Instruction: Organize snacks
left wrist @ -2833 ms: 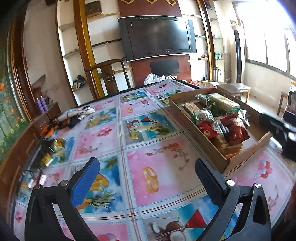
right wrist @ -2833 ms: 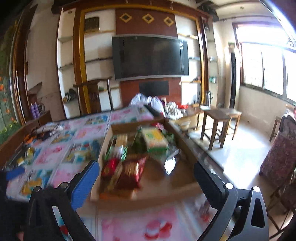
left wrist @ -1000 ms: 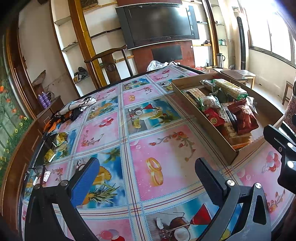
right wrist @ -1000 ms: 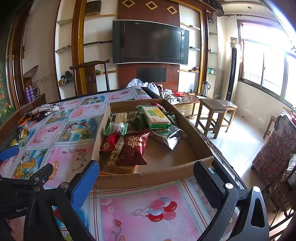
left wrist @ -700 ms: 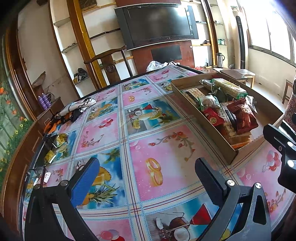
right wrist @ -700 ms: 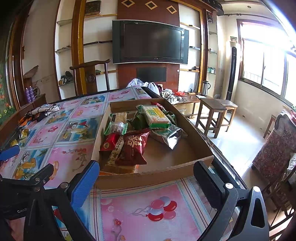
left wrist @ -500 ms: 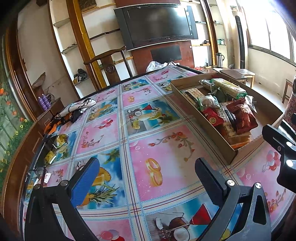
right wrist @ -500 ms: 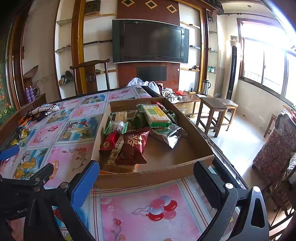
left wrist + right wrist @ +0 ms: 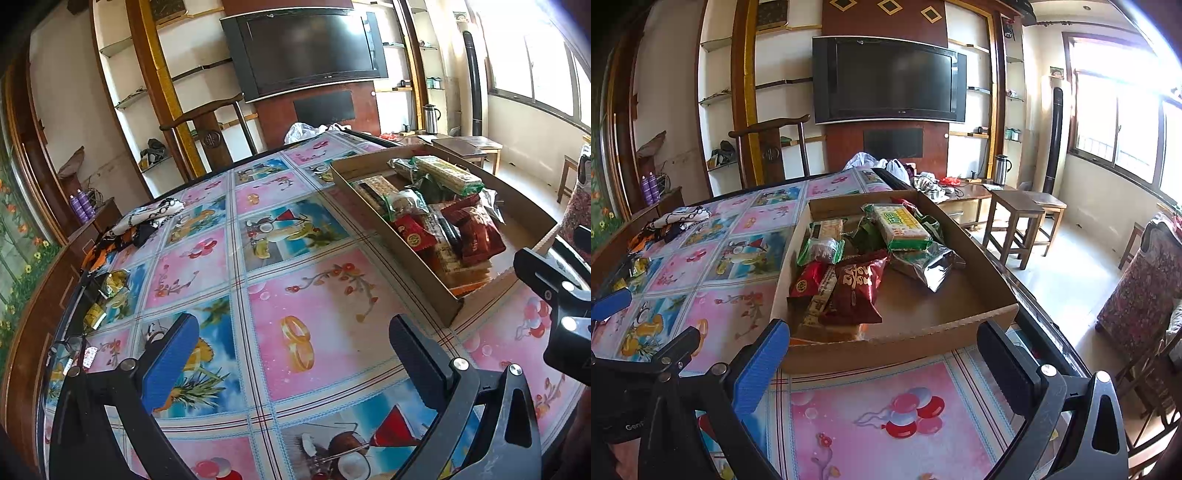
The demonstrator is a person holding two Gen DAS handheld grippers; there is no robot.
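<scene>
- The right gripper (image 9: 882, 354) hangs wide open and empty just before the near wall of the cardboard tray (image 9: 886, 349).
- The left gripper (image 9: 291, 350), equally spread and empty, hovers over the bare tablecloth (image 9: 207, 258) left of the tray.
- The snacks sit heaped in the tray; the dark red packet (image 9: 858, 291) lies nearest.
- Best approach, I judge: clear the wall, descend, and pinch one packet by its edge.

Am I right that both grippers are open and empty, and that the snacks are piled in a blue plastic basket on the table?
Not quite. Both the left gripper and right gripper are open and empty, but the snacks lie in a shallow brown cardboard box, not a blue plastic basket, as the right wrist view shows.
</scene>
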